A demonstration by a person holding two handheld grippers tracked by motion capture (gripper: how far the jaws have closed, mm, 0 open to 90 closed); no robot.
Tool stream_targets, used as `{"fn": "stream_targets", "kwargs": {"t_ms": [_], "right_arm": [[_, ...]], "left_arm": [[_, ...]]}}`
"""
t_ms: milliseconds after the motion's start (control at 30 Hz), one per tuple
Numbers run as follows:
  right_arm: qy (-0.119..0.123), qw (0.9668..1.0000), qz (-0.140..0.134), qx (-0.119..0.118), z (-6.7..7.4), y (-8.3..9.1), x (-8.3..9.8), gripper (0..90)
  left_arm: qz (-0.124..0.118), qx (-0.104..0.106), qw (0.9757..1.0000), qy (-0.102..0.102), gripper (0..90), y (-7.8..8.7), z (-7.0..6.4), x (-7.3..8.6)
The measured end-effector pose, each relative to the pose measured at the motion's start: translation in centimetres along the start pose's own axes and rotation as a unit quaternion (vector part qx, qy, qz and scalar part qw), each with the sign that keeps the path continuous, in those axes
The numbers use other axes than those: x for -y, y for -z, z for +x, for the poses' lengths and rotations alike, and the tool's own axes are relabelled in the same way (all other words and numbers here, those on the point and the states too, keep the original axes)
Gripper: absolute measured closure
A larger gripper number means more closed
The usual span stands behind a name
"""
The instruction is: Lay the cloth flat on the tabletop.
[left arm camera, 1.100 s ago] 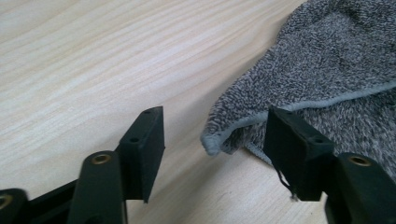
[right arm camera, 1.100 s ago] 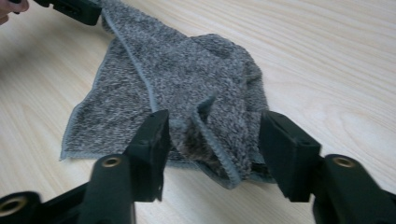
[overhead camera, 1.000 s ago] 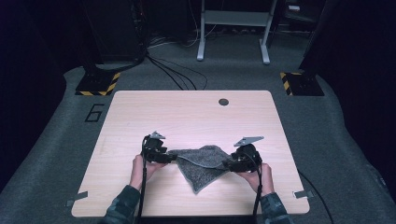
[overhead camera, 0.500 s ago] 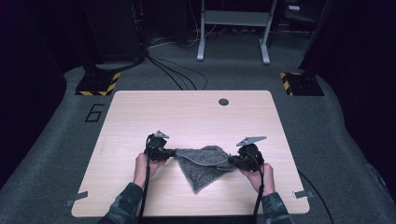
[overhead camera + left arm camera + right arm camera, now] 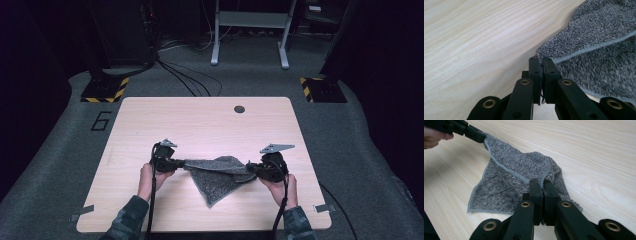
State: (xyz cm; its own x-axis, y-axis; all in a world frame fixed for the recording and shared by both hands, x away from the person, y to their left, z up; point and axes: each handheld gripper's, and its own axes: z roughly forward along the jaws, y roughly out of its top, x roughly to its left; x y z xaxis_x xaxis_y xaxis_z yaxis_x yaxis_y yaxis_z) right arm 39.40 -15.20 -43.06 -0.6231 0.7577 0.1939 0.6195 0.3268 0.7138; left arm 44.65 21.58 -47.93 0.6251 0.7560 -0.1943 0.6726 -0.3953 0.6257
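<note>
We are pinching the grey towel at two corners: left hand-held gripper clenched on the 9 o'clock corner, right hand-held gripper clenched on the 3 o'clock corner. Towel is lying near the worktop edge at 6 o'clock.

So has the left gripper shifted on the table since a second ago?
No. The left gripper sits in the same spot relative to the table's dark hole, now clamped on the grey towel.

A pale wooden desk has a round dark hole near its far edge; beyond it, black cables cross grey carpet.
</note>
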Motion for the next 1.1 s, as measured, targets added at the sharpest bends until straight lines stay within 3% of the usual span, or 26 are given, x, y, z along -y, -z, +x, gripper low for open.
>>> {"fn": "stream_targets", "kwargs": {"t_ms": [167,267,300,333,367,433,467,500,533,567,633,700,767,867,933,1100], "right_arm": [[-0.002,1.0000,0.006,0.000,-0.6,-0.5,-0.3,88.4],[-0.009,0.9998,0.016,0.000,-1.2,-1.2,-0.6,88.6],[-0.005,0.9999,0.013,0.000,-1.7,-1.6,-1.0,88.7],[-0.003,0.9999,0.013,0.003,-2.2,-2.0,-1.6,88.7],[-0.004,0.9998,0.015,0.008,-2.8,-2.4,-2.4,88.8],[-0.008,0.9996,0.021,0.018,-4.2,-3.1,-4.8,88.8],[-0.009,0.9995,0.017,0.023,-4.8,-3.3,-6.4,88.8],[0.009,0.9994,0.007,0.033,-5.7,-3.2,-8.6,88.8],[0.009,0.9991,-0.006,0.041,-6.0,-2.9,-10.5,88.8],[0.024,0.9985,-0.018,0.046,-6.3,-2.4,-12.0,88.8],[0.037,0.9960,-0.048,0.065,-5.9,-0.3,-15.6,88.8],[0.056,0.9927,-0.078,0.072,-5.1,2.1,-18.0,88.7],[0.076,0.9898,-0.099,0.070,-4.2,4.0,-18.7,88.4],[0.087,0.9888,-0.108,0.055,-3.4,4.6,-16.7,88.0],[0.095,0.9895,-0.098,0.048,-3.0,3.6,-14.0,87.9],[0.082,0.9955,-0.047,0.010,-2.2,-0.6,-5.8,87.5]], "left_arm": [[0.008,0.002,1.0000,0.002,87.0,-0.5,0.3,-0.2],[0.011,0.010,0.9998,0.011,87.1,-1.1,1.1,-0.8],[0.014,0.009,0.9997,0.020,87.2,-1.3,1.5,-1.3],[0.015,-0.003,0.9998,0.009,87.2,-1.4,2.0,-2.1],[0.013,-0.011,0.9997,0.014,87.2,-1.5,2.5,-3.1],[0.007,-0.029,0.9995,0.010,87.3,-1.4,4.1,-6.0],[-0.001,-0.043,0.9990,0.014,87.3,-0.7,4.7,-8.2],[-0.017,-0.056,0.9982,0.016,87.3,0.1,5.1,-10.1],[-0.029,-0.067,0.9973,0.009,87.3,1.0,5.2,-11.5],[-0.043,-0.078,0.9960,-0.004,87.3,2.5,5.2,-13.3],[-0.082,-0.101,0.9911,-0.028,87.3,5.7,4.3,-16.0],[-0.106,-0.118,0.9857,-0.056,87.2,8.4,3.1,-17.2],[-0.119,-0.122,0.9823,-0.077,87.1,9.8,2.0,-16.7],[-0.109,-0.118,0.9824,-0.094,87.0,9.2,1.0,-13.8],[-0.097,-0.103,0.9857,-0.091,87.0,7.7,0.7,-11.2],[-0.055,-0.063,0.9936,-0.075,86.6,3.4,-0.2,-3.9]]}}
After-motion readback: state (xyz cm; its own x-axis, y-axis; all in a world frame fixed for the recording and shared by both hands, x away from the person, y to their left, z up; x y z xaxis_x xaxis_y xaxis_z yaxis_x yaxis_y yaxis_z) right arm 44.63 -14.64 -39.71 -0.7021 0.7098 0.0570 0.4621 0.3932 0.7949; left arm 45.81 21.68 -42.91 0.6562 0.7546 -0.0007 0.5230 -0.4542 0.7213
